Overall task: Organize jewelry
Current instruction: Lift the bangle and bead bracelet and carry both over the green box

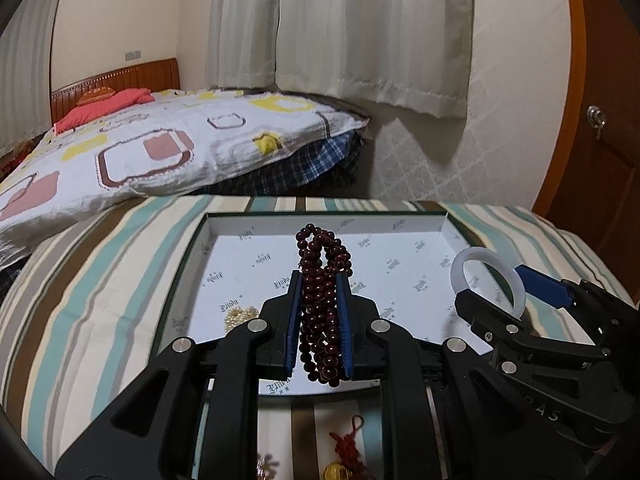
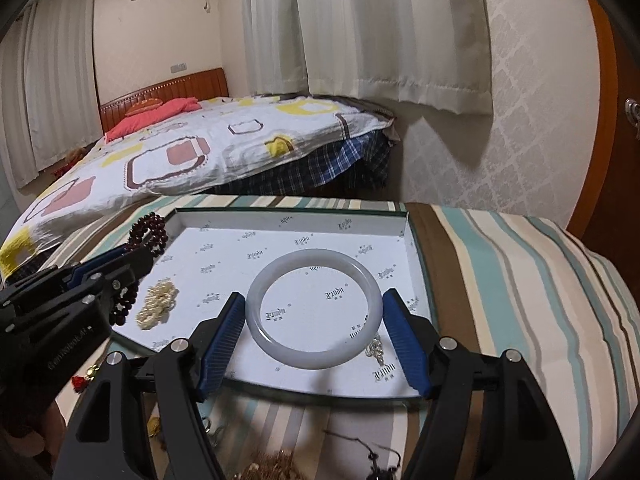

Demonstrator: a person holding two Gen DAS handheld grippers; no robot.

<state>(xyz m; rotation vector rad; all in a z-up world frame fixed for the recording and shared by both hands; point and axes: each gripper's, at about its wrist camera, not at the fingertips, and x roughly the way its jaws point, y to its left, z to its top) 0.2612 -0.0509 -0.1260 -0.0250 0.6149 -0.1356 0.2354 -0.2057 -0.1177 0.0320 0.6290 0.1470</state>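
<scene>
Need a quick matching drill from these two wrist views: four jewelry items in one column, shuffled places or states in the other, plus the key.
Items
1. dark red bead strand
2. white bangle
3. pearl cluster
4. red tassel charm

Places or states
A. lying on the tray floor, ungripped
B. between the right gripper fingers
C. on the striped cloth, outside the tray
D. clamped in the left gripper

Pairs: 1-D, 2-B, 3-A, 4-C
</scene>
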